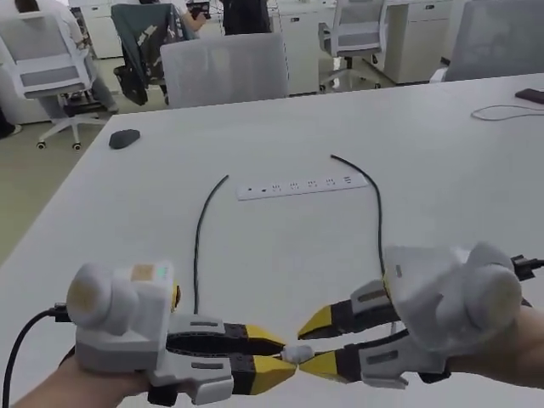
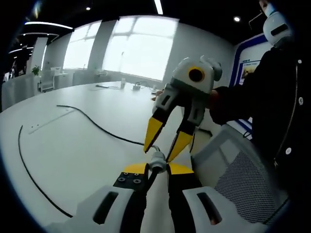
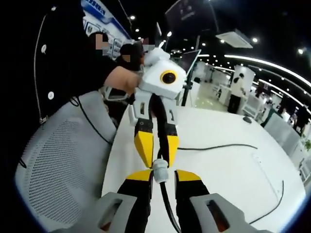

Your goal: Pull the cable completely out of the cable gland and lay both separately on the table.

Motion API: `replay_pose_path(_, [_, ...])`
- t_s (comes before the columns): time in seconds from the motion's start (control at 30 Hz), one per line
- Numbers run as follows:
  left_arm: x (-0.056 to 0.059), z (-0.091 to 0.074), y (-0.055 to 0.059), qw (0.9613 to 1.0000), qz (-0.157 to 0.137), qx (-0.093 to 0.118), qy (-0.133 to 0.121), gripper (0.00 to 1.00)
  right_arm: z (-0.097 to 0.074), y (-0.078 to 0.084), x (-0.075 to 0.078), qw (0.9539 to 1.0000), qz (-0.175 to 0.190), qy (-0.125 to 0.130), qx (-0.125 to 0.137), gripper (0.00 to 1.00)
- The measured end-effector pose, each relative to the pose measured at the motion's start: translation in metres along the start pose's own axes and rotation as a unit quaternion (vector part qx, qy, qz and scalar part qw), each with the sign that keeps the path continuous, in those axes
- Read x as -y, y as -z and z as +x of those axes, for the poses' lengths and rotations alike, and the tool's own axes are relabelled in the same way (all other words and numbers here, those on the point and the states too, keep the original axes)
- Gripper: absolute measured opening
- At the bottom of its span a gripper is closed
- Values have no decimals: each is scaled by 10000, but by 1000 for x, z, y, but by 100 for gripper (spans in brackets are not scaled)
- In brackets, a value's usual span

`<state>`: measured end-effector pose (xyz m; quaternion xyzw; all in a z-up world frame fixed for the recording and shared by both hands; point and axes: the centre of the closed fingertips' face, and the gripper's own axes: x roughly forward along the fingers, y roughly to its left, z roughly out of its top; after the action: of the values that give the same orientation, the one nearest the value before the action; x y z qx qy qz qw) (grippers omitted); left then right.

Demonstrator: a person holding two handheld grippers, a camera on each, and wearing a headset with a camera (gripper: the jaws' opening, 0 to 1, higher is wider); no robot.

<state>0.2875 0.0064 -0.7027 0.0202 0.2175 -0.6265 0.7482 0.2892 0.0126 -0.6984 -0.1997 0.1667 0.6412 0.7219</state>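
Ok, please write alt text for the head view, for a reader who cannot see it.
Two hand-held tools meet tip to tip over a white table: the left tool grips a white gland, the right tool stands open around it. A black cable runs up either side of a power strip.

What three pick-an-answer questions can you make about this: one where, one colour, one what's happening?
1. Where is the cable gland? A on a chair; B between the tips of the left hand-held gripper and the right hand-held gripper; C beside the mouse.
2. What colour is the cable? A red; B green; C black.
3. Is the cable A threaded through the gland; B pulled right out; C cut in two?
Answers: 1B, both yellow tips meet there. 2C, black line on white table. 3A, right gripper view shows it leaving the gland.
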Motion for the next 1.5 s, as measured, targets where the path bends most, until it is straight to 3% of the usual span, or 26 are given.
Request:
replay_pose_path(0.13, [0,0,-1,9997,230,11,31,15,-1,2,1,9980,600,-198,86,13])
replay_pose_path(0.23, [5,-1,-4,9985,523,65,138,15,-2,1,-2,9935,1029,-456,179,12])
replay_pose_path(0.33, [4,-1,-6,9983,568,101,117,15,-3,0,-4,9895,1281,-635,227,9])
replay_pose_path(0.53, [5,-3,-11,9965,801,198,166,15,-5,-1,-2,9828,1623,-806,367,11])
replay_pose_path(0.6, [7,-2,-10,9950,969,174,188,15,-4,1,-1,9806,1753,-821,321,13])
replay_pose_path(0.7, [9,-1,-10,9947,991,195,217,15,-3,2,-7,9767,1882,-990,291,11])
replay_pose_path(0.8, [9,-1,-12,9943,1018,212,240,15,-2,5,-9,9756,1925,-1035,196,9])
replay_pose_path(0.87, [9,-1,-12,9944,1006,221,233,15,-3,4,-9,9808,1682,-966,196,9])
replay_pose_path(1.17, [8,-2,-14,9939,1043,255,246,15,-5,1,-10,9767,1878,-1008,266,8])
replay_pose_path(1.27, [8,-2,-14,9946,974,260,229,15,-5,0,-10,9837,1537,-878,304,8])
replay_pose_path(1.5, [4,-3,-15,9966,742,308,168,15,-5,-2,-7,9935,909,-568,372,7])
